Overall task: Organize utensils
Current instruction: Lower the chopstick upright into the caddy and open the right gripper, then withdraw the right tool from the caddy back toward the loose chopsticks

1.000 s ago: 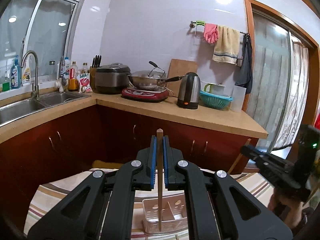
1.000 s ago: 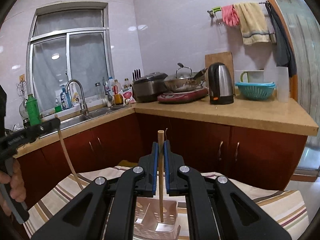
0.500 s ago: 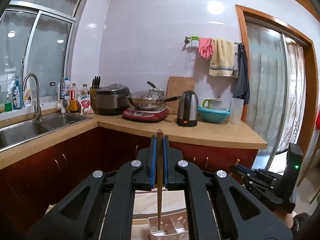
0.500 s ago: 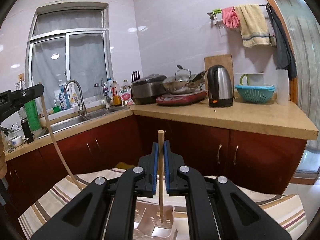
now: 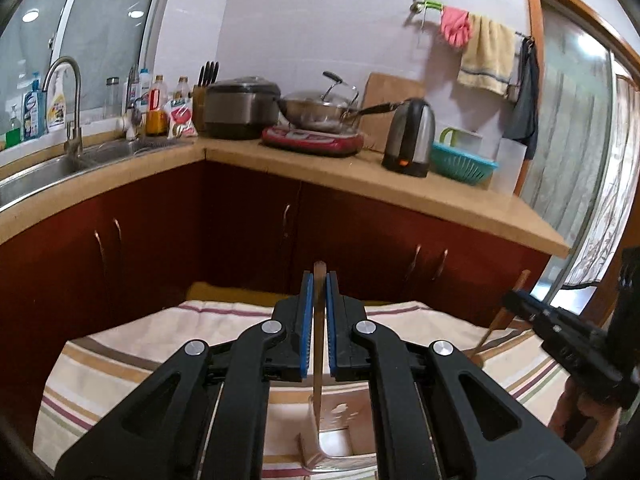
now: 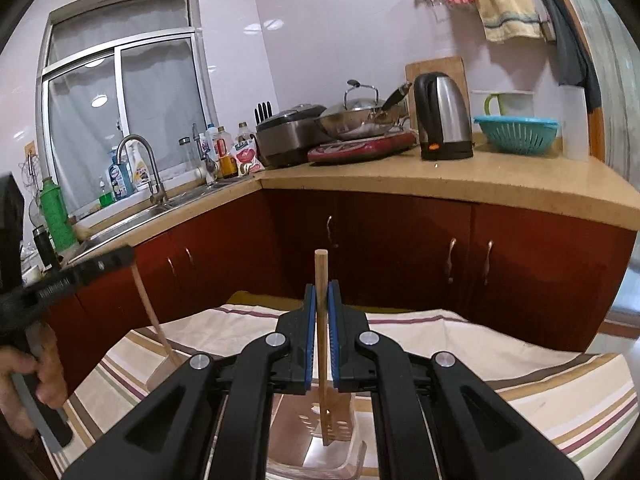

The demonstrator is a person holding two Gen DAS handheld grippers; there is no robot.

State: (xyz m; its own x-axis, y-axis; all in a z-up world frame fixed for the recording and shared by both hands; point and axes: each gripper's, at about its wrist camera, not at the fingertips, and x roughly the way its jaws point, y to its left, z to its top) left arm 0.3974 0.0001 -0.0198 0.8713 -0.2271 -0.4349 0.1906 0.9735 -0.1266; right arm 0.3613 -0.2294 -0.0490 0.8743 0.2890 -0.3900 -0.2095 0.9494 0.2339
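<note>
Both grippers are sinking toward the striped cloth (image 6: 500, 344) since a second ago, and their jaws have just been opening slightly. Left gripper (image 5: 317, 328) is loosening on an upright wooden spatula (image 5: 318, 364), whose blade is reaching into the clear utensil caddy (image 5: 340, 440). Right gripper (image 6: 321, 336) is barely parted around a wooden fork (image 6: 322, 344), tines inside the caddy (image 6: 320, 456). Releasing now, either utensil may be tipping over the low rim.

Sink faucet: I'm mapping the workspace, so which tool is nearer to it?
Left. The left tool is on the same side as the faucet, at the right wrist view's left edge; the right tool is farther off, toward the glass door.
</note>
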